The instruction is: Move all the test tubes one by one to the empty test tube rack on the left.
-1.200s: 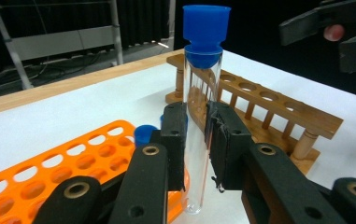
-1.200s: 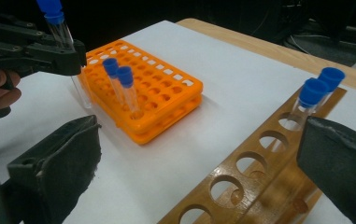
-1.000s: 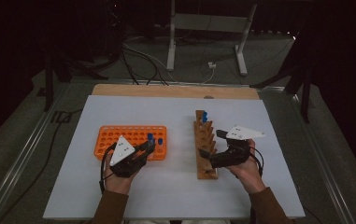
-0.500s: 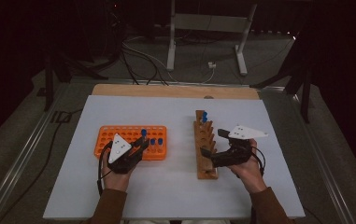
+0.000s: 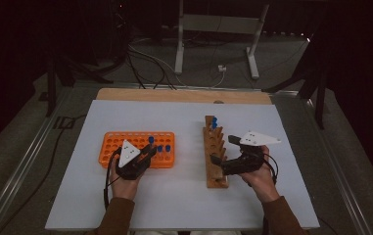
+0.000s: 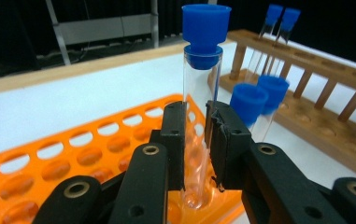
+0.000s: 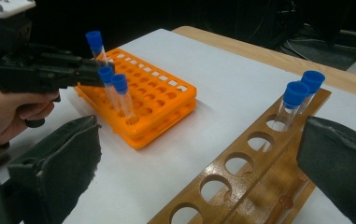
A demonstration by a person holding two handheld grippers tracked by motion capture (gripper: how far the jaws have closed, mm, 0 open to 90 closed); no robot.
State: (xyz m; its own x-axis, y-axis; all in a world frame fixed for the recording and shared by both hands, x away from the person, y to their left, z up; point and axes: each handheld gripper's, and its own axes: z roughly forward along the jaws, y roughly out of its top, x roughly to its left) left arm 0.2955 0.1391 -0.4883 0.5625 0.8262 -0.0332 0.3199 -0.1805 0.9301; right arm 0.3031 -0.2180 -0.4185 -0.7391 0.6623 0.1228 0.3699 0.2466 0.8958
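1. Change since a second ago: the left gripper (image 5: 145, 155) was further out over the orange rack (image 5: 125, 142), towards the wooden rack, with its tip among the blue caps; it now sits back at the orange rack's near edge. In the left gripper view its jaws are pinched on the glass of a blue-capped test tube (image 6: 202, 93). The tube foot is in, or just above, a hole at the orange rack's near-right corner; cannot tell which.
2. Reading: the tube looks newly seized rather than released, so a lift out of the orange rack is probably the step in hand, likely bound for the wooden rack (image 5: 215, 156). Transfer is at an early stage.
3. Right gripper (image 5: 218, 162): much as it was a second ago, jaws spread wide, hovering at the wooden rack's near half over empty holes, gripping nothing.
4. Around the orange rack: two more capped tubes (image 7: 119, 95) stand just beside the held one. The wooden rack lies to its right on the white table (image 5: 184, 205), well apart, with two capped tubes (image 5: 214, 122) at its far end.
5. In the way: the neighbouring caps sit close to the left gripper's jaws; a tilted lift could knock them. The wooden rack's top rail must be cleared on entry.
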